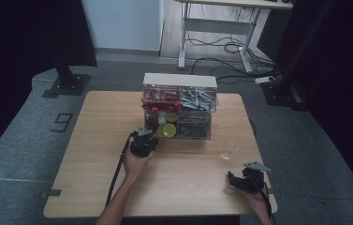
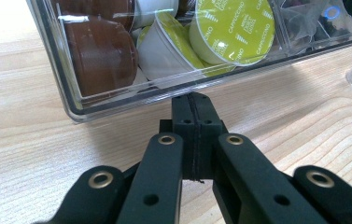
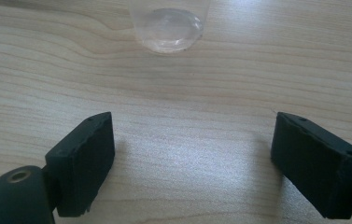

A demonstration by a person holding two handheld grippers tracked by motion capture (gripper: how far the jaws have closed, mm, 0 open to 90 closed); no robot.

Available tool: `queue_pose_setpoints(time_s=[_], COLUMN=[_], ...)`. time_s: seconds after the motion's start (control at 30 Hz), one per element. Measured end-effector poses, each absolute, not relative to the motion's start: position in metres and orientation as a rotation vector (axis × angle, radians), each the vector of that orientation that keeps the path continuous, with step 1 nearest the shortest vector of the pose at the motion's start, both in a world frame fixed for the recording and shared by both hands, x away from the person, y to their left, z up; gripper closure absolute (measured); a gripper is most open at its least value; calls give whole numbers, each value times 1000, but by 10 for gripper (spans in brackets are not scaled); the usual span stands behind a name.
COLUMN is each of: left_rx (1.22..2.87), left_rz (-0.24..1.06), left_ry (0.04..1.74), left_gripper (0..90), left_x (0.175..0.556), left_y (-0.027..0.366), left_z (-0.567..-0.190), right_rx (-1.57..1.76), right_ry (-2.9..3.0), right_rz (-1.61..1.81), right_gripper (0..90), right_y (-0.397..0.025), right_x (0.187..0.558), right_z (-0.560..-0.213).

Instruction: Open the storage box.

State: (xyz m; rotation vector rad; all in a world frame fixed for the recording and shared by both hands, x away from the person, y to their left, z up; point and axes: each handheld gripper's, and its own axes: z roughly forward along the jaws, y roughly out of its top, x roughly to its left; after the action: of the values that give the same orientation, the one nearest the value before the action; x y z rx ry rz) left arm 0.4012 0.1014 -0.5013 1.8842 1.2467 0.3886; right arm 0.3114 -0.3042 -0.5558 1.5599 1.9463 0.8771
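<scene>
A clear plastic drawer cabinet (image 1: 180, 105) stands at the middle back of the wooden table (image 1: 94, 154). Its lower left drawer (image 2: 71, 88) holds green-lidded coffee capsules (image 2: 234, 30) and brown ones (image 2: 100, 53). My left gripper (image 1: 144, 140) is shut, jaws pressed flat together with nothing seen between them; the left gripper (image 2: 196, 100) tips sit right at the bottom front edge of that drawer. My right gripper (image 1: 234, 180) rests near the table's front right corner. In its own view the right gripper (image 3: 192, 158) is wide open over bare wood, a clear plastic cup (image 3: 169, 28) a short way ahead.
The clear cup (image 1: 230, 146) stands right of the cabinet, between it and my right hand. Upper drawers hold red items (image 1: 161, 98) and grey items (image 1: 197, 99). A desk frame with cables (image 1: 221, 42) stands on the floor beyond the table.
</scene>
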Motion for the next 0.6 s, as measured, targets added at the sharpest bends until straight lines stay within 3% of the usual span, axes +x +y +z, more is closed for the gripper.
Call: queue_pose_setpoints(time_s=[0.6], left_rx=[1882], left_rz=[397], left_ry=[1230], left_gripper=[900], left_x=[396], left_y=[102], left_z=[-495], right_rx=[1561], right_ry=[1946], right_rz=[878], right_gripper=[136], right_y=[-304], right_x=[311], right_z=[-556])
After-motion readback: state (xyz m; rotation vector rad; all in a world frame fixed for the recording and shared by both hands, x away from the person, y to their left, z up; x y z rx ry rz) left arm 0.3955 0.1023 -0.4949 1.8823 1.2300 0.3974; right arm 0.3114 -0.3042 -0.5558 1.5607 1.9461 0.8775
